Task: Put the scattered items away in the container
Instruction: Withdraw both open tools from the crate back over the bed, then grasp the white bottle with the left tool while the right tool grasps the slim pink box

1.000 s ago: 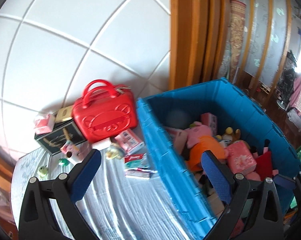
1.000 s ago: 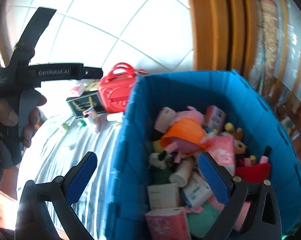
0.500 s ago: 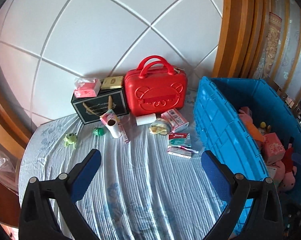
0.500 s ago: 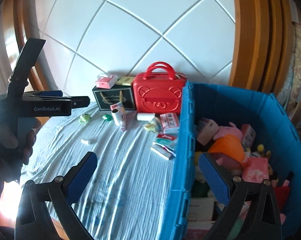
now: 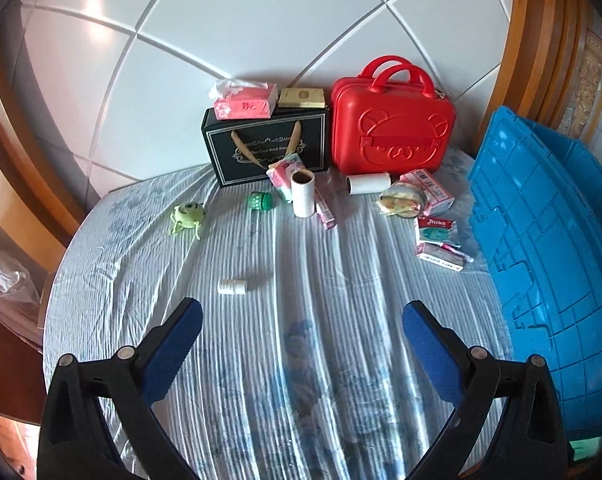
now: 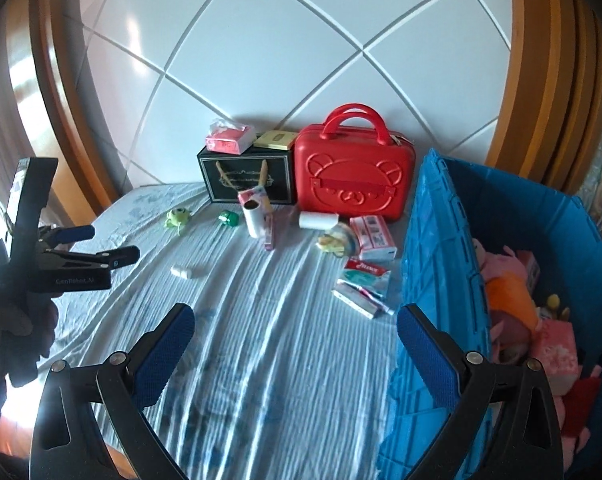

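A blue crate (image 5: 541, 240) stands at the right; in the right wrist view the crate (image 6: 433, 240) holds plush toys and pink boxes. Scattered on the striped cloth are a small white bottle (image 5: 231, 287), a green plush (image 5: 187, 215), a green cap (image 5: 259, 201), a paper roll (image 5: 303, 193), a second roll (image 5: 368, 183) and tissue packs (image 5: 437, 236). My left gripper (image 5: 301, 340) is open and empty, above the cloth near the front. My right gripper (image 6: 295, 344) is open and empty beside the crate. The left gripper also shows in the right wrist view (image 6: 81, 248).
A red suitcase (image 5: 393, 136) and a black gift box (image 5: 267, 148) stand against the white tiled wall; a pink tissue pack (image 5: 245, 102) and a gold box (image 5: 302, 98) lie on the gift box. Wooden frames flank the wall.
Both grippers have swung left, away from the crate, and now face the items on the cloth. The small white bottle has come into the left wrist view.
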{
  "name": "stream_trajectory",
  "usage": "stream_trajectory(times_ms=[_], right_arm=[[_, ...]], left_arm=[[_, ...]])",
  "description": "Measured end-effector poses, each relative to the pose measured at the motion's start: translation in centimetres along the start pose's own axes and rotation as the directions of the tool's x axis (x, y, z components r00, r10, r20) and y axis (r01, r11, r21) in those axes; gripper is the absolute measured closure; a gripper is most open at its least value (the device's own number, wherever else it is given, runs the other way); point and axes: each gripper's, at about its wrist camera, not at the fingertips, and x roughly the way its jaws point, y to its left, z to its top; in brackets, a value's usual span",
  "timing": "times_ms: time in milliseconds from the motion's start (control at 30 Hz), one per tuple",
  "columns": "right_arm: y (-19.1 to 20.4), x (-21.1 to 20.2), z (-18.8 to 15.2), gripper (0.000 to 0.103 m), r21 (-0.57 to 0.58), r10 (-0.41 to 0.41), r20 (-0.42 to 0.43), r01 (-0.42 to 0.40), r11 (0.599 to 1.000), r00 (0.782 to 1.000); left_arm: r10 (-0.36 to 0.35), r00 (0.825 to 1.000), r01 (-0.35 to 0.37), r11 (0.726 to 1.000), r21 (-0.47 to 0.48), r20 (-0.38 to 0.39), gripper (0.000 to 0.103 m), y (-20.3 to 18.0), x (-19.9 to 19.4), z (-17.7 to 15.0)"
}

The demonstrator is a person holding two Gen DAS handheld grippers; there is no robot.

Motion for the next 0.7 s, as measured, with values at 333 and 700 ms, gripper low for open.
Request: stream_trajectory(times_ms=[333, 700], right_arm=[[3.6, 7.1, 0.2, 0.000, -0.004, -0.036, -0.079, 0.036, 0.999, 0.996], [4.7, 18.5, -1.1, 0.000, -0.031, -0.069, -0.170, 0.064, 0.997, 0.983]], left_arm=[[-0.042, 0.999, 0.040, 0.998, -0.057, -0.025, 0.002, 7.6, 9.7, -3.2], [-0.074, 0.997, 0.070, 0.993, -0.090, -0.040, 0.013, 12.1, 22.7, -4.6]])
